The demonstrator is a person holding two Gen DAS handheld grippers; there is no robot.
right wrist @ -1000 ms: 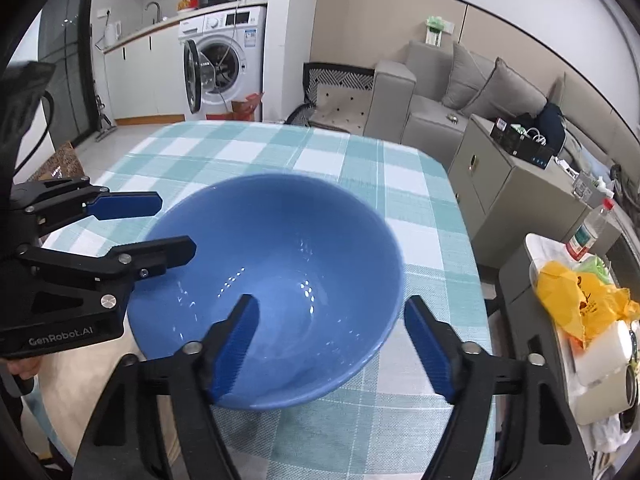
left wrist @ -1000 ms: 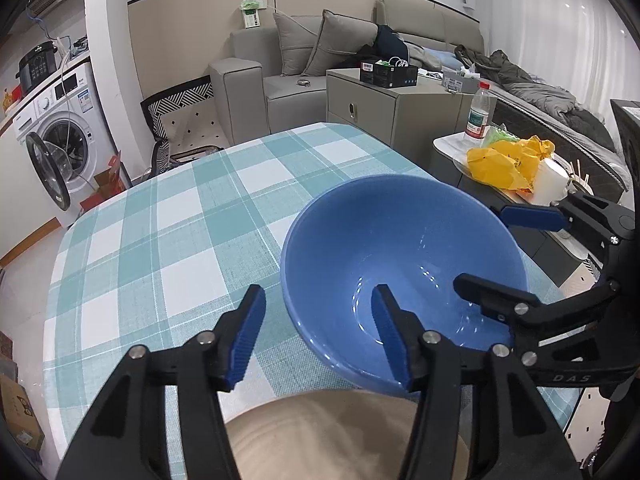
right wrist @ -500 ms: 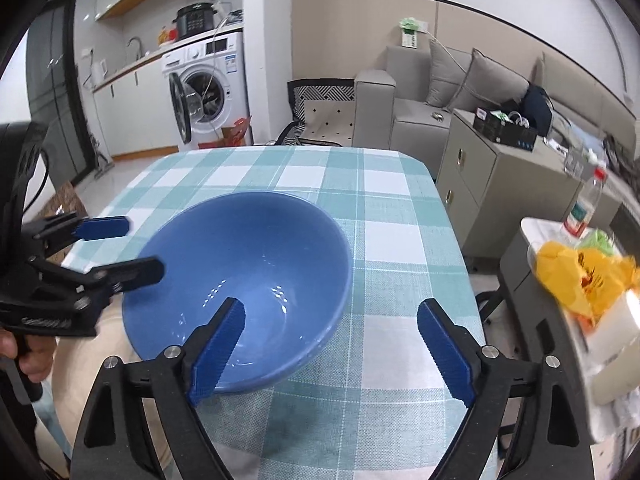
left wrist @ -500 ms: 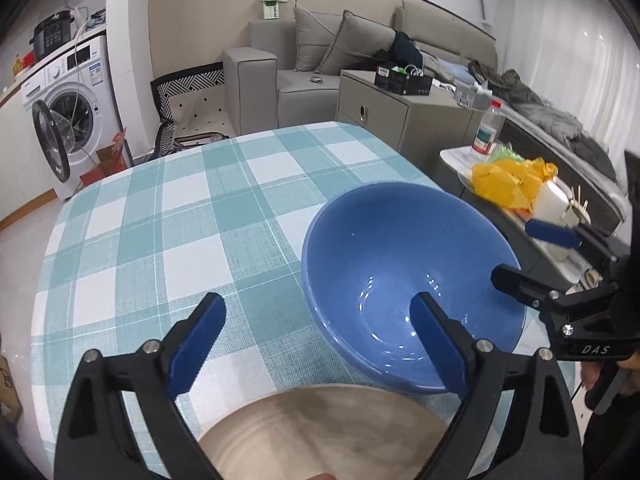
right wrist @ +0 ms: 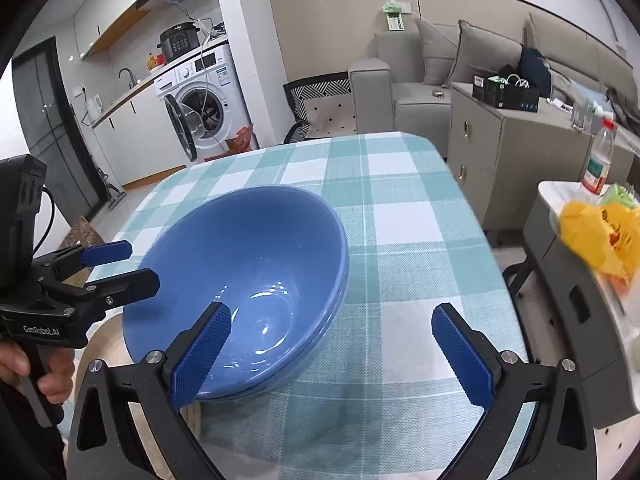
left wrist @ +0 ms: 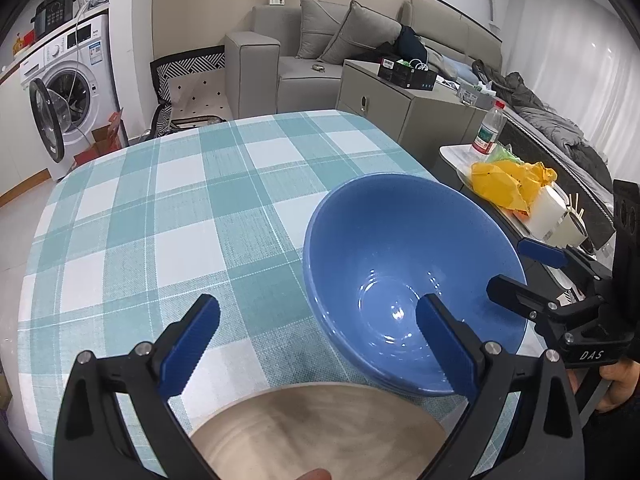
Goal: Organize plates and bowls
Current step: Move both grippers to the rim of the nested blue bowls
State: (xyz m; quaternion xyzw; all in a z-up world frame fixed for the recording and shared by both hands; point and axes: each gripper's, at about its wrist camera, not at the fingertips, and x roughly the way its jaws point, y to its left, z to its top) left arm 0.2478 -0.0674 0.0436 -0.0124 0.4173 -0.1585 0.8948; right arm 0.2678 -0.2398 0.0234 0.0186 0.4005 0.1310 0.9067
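Observation:
A stack of nested blue bowls (left wrist: 412, 264) (right wrist: 248, 276) rests on the checked tablecloth (left wrist: 168, 216). A beige plate (left wrist: 320, 436) (right wrist: 106, 346) lies just in front of it, partly under my left gripper. My left gripper (left wrist: 320, 344) (right wrist: 142, 264) is still opening; its right finger hangs over the bowl's inside, its left finger over the cloth, and neither pad touches the near-left rim between them. My right gripper (right wrist: 332, 332) (left wrist: 508, 266) is also opening, straddling the bowl's right rim without touching it.
The table's right edge drops to a small side table with a yellow bag (left wrist: 512, 184) and a plastic bottle (left wrist: 488, 132). A grey cabinet (right wrist: 504, 152) and a sofa (left wrist: 304, 68) stand behind. A washing machine (left wrist: 68, 96) with its door open is at the far left.
Both grippers have opened wide and drawn back a little from the bowl's rim. The bowls now rest free on the cloth. Both wrists have rolled slightly.

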